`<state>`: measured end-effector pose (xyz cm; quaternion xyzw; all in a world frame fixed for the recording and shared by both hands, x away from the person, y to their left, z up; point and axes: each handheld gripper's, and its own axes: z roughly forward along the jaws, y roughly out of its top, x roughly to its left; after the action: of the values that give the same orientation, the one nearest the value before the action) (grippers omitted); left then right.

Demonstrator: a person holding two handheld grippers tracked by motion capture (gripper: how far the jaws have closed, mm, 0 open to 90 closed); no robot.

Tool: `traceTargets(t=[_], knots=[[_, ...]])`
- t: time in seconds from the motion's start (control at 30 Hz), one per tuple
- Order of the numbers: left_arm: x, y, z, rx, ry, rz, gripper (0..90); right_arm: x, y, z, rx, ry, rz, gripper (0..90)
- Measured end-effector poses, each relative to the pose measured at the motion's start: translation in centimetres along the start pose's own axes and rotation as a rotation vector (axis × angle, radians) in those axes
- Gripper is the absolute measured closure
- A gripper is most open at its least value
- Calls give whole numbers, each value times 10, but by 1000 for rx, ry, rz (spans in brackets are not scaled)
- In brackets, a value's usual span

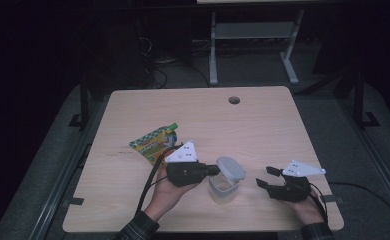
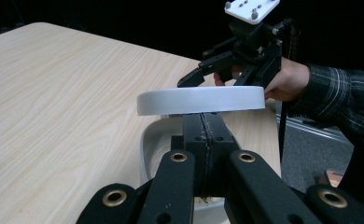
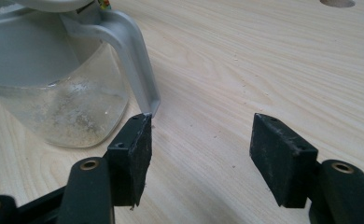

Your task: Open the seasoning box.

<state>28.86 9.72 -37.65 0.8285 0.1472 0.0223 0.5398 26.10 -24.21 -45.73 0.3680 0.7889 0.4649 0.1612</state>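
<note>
A clear plastic container (image 1: 222, 190) stands near the table's front edge, with pale crumbs at its bottom (image 3: 59, 116). Its grey lid (image 1: 231, 168) is held above the rim, and my left gripper (image 1: 214, 170) is shut on the lid's edge. In the left gripper view the jaws (image 2: 208, 123) pinch the lid (image 2: 201, 99) from below, over the container's open mouth (image 2: 154, 140). My right gripper (image 1: 264, 178) stands open to the right of the container, touching nothing. In the right gripper view its open jaws (image 3: 199, 149) face the container and a grey flap (image 3: 131, 56) hanging down its side.
A green and yellow pouch (image 1: 155, 142) lies flat on the table (image 1: 263, 125), left of and behind the left gripper. A round cable hole (image 1: 234, 100) sits near the far edge. A grey desk frame (image 1: 253, 35) stands beyond the table.
</note>
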Motion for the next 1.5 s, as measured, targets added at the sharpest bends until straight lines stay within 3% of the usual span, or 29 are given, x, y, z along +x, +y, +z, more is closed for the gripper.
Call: traceTargets(t=[1.0, 1.5], knots=[[12, 24, 28, 5, -31, 10, 900, -2, -2, 0, -6, 5, 7, 383], [15, 27, 31, 16, -38, 14, 900, -2, -2, 0, -5, 7, 5, 383]])
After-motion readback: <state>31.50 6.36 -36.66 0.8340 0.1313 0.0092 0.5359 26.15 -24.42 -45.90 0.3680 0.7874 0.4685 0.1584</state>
